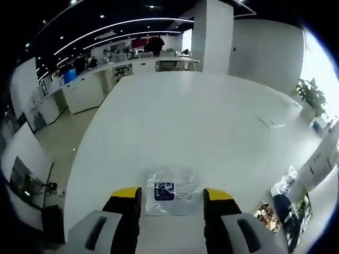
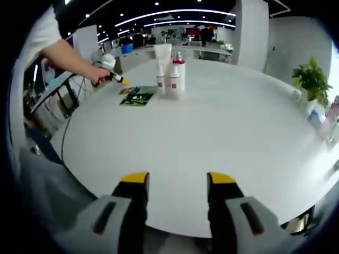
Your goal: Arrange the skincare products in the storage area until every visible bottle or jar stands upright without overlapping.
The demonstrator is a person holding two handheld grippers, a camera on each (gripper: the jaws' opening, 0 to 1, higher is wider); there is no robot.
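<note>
Hovering apart over the table (image 2: pixel 222 121): both jaws open, empty; bottles (image 2: pixel 169 71) already upright, grouped by the packets (image 2: pixel 136 97).

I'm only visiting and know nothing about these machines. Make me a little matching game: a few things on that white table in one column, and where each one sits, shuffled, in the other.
Things:
1. clear packet
2. white bottles
3. potted plant
4. green leaflet

Places:
A. lying flat beside the standing bottles
B. standing upright together at the far side of the table
C. at the table's right edge
D. flat on the table just ahead of the left tool

Pairs: 1-D, 2-B, 3-C, 4-A
</note>
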